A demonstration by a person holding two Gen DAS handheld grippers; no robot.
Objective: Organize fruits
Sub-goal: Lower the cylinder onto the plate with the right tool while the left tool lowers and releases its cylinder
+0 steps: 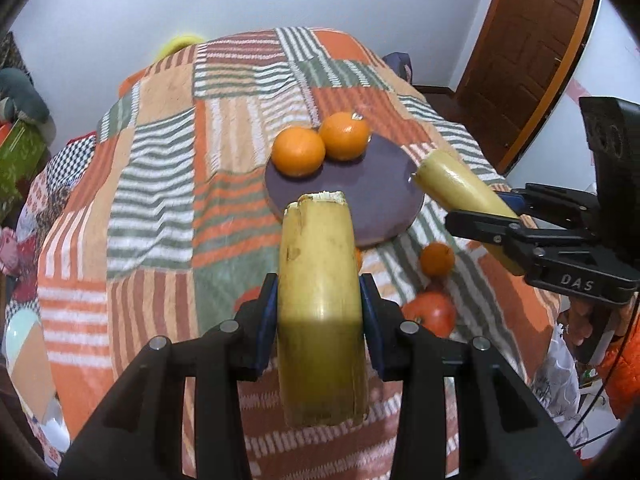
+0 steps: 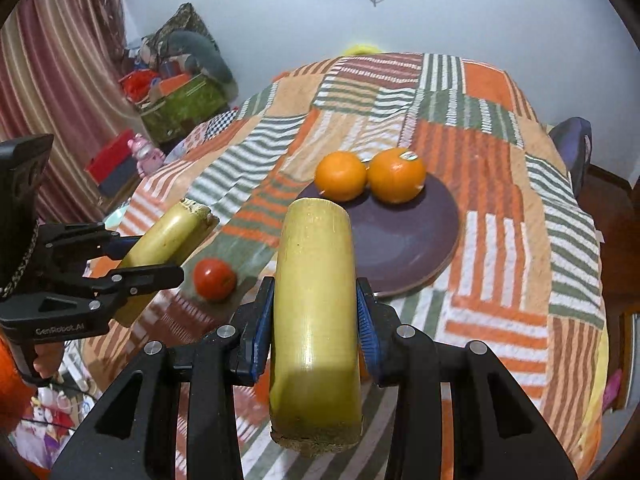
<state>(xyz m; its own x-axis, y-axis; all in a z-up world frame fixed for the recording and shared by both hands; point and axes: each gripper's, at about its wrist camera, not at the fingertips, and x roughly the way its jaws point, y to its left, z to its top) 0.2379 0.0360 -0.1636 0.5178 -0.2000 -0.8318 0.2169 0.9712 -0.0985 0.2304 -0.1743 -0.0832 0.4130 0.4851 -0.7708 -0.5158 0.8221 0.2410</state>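
Observation:
A dark purple plate (image 1: 380, 196) (image 2: 400, 240) lies on the striped cloth and holds two oranges (image 1: 298, 151) (image 1: 345, 136) (image 2: 341, 176) (image 2: 397, 176) at its far side. My left gripper (image 1: 320, 312) is shut on a yellow-green cut stalk piece (image 1: 320, 280), held above the cloth near the plate's front edge; it also shows in the right wrist view (image 2: 132, 276). My right gripper (image 2: 316, 328) is shut on a second stalk piece (image 2: 316, 300), also seen in the left wrist view (image 1: 460, 188) beside the plate.
A small orange (image 1: 437, 259) and a red tomato (image 1: 434, 314) (image 2: 215, 279) lie on the cloth in front of the plate. Boxes and clutter (image 2: 176, 96) stand at the left of the bed, a wooden door (image 1: 532, 40) at the right.

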